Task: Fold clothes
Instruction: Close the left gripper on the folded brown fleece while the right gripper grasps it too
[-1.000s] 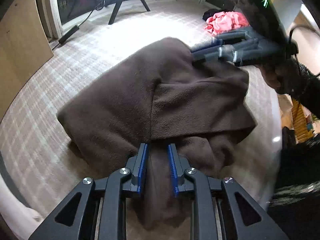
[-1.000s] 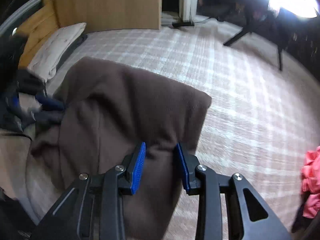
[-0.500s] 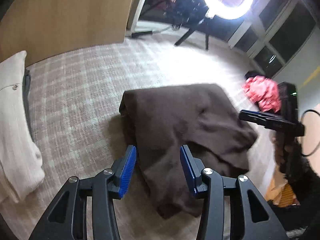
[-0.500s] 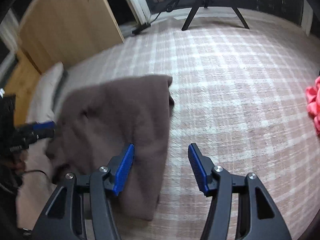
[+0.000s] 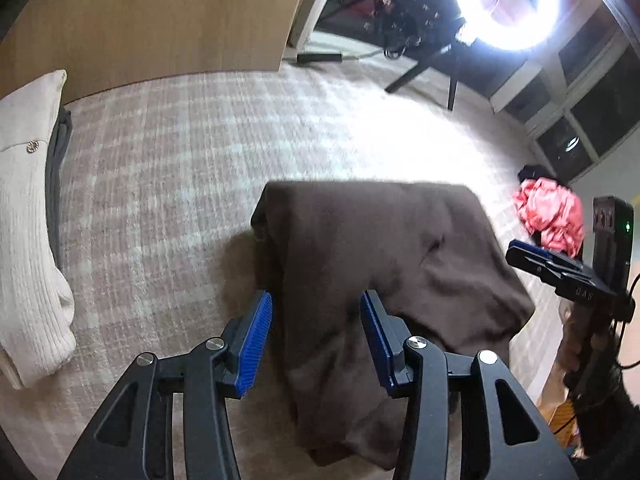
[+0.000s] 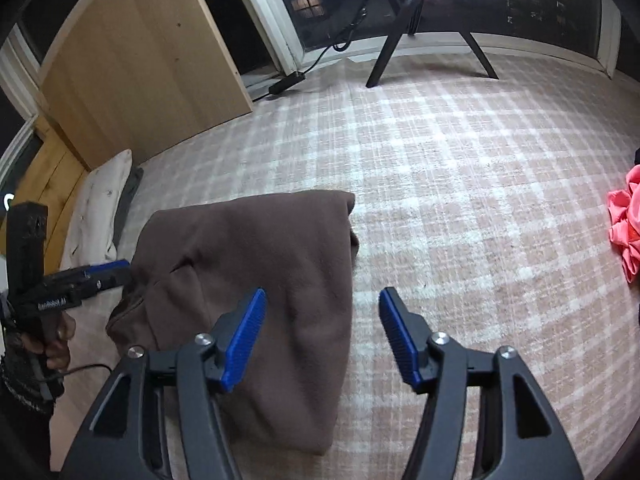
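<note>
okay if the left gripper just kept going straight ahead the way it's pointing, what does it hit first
Most likely the brown garment. The left gripper is open, and the folded cloth lies directly between and ahead of its fingers on the checked carpet. Depth is unclear, so how soon it would touch is hard to say.

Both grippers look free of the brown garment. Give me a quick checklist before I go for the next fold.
1. Left gripper open: ok, jaws spread, nothing clamped.
2. Right gripper open: ok, nothing between the pads.
3. Brown garment flat on the rug: ok, lying folded over.
4. Edges aligned: not ok, a loose layer trails out toward the left wrist camera.
5. Rug bare around it: ok; pink clothes and white sweater lie apart.
6. Layers underneath smooth: cannot tell, hidden.
</note>
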Available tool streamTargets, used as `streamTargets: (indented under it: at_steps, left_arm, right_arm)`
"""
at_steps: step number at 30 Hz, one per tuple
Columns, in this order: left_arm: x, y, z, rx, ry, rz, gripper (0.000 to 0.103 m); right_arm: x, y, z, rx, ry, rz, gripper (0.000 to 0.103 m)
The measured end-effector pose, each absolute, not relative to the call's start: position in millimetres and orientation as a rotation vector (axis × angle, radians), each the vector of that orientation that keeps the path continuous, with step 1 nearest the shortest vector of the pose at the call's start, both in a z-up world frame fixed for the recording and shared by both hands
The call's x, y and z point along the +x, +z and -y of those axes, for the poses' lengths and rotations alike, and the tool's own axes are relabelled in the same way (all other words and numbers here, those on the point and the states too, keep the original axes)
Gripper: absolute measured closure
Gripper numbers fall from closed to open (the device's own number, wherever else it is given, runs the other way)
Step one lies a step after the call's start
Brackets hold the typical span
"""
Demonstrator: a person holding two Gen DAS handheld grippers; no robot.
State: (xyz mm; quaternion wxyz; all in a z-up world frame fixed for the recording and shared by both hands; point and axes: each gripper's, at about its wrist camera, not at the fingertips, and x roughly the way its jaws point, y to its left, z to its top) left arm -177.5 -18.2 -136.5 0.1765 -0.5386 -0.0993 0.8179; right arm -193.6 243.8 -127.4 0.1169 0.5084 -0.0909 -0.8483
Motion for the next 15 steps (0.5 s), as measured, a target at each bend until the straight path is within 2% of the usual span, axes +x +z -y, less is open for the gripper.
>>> streamTargets:
  at_steps: [4,8,15]
  left_arm:
    - [-183.2,-158.8,18.9,-1.609,2.273,0.278,0.053]
    - [-184.2,-174.3,25.4,-1.664,2.232,0.367,0.034]
    - [-181.2,-173.4,14.8,-1.654,2.249,0.261,0.033]
  right_arm:
    - [-204.1,-158.8,-243.4,1.602,-2.418,0.304,0.042]
    - [-205.5,-171.9,-239.7,1.619,-2.411,0.347,0.037]
    - [-204.0,-169.6,-224.0,1.65,-2.439,0.252,0.032]
